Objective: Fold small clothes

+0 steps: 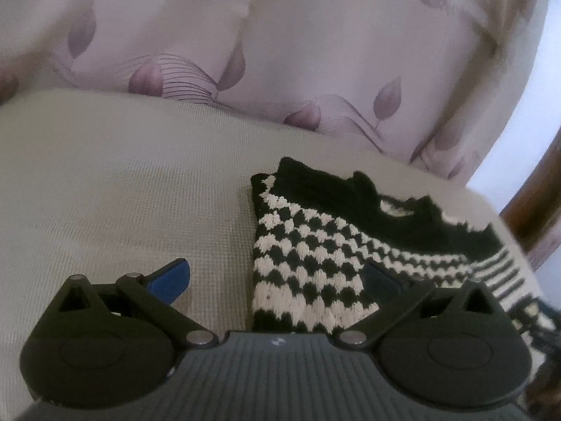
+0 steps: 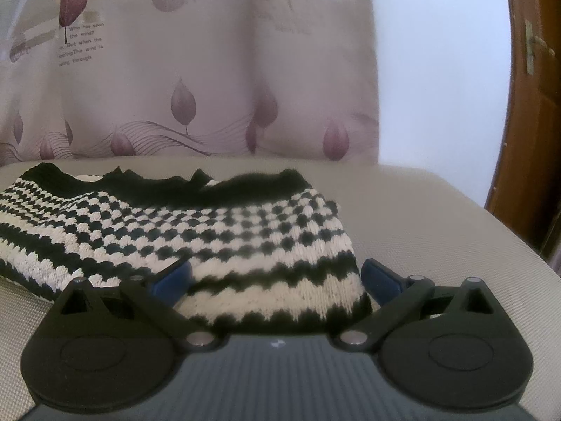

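Observation:
A small black-and-white checkered knit garment [image 1: 315,256] lies folded on a beige textured surface [image 1: 122,193]. My left gripper [image 1: 277,279] is open at the garment's near left corner, its left blue finger [image 1: 171,279] over bare surface and its right finger over the knit. In the right wrist view the garment [image 2: 228,235] spreads left and centre. My right gripper [image 2: 277,279] is open at the garment's near right corner, its left blue finger [image 2: 171,279] on the knit and its right finger at the garment's edge. Neither holds anything.
A pale curtain with purple leaf prints [image 1: 280,52] hangs behind the surface and also shows in the right wrist view [image 2: 175,87]. A brown wooden door with a handle [image 2: 533,105] stands at the right. Bare beige surface [image 2: 438,217] lies right of the garment.

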`<state>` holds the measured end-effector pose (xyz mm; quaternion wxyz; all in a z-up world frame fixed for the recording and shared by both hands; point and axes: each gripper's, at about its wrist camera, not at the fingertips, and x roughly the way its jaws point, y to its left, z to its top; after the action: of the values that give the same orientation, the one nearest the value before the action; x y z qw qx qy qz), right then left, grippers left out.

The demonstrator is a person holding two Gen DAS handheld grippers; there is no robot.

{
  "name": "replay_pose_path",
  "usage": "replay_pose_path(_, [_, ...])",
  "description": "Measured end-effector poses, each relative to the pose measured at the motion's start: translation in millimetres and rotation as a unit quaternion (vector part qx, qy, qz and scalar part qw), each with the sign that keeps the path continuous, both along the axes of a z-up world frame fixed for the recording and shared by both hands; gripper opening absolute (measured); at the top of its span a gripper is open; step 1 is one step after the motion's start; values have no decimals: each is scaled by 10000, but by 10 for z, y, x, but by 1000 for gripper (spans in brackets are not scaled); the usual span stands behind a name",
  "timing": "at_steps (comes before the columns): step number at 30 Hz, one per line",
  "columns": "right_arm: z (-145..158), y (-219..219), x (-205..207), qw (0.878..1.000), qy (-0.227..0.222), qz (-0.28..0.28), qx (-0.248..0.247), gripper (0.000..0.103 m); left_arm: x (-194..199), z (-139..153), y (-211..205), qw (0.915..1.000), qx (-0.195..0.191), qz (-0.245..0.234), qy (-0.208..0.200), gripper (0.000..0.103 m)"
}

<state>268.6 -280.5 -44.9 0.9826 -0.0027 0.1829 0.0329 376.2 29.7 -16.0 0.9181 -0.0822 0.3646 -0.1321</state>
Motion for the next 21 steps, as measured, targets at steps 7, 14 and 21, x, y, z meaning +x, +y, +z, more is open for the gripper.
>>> replay_pose_path(7, [0,5,-17,10000,-69,-10,0,103,155,-85,-244,9963,813,-286,-5,103])
replay_pose_path(14, [10,-34,-54,9998,-167,-83,112,103,225,-128,-409,9898,1315,-517,-174,103])
replay_pose_path(21, [16,-58,-69,9995,-209,-150,173,103,336,-186,-429,9906,1214,-620,-63,103])
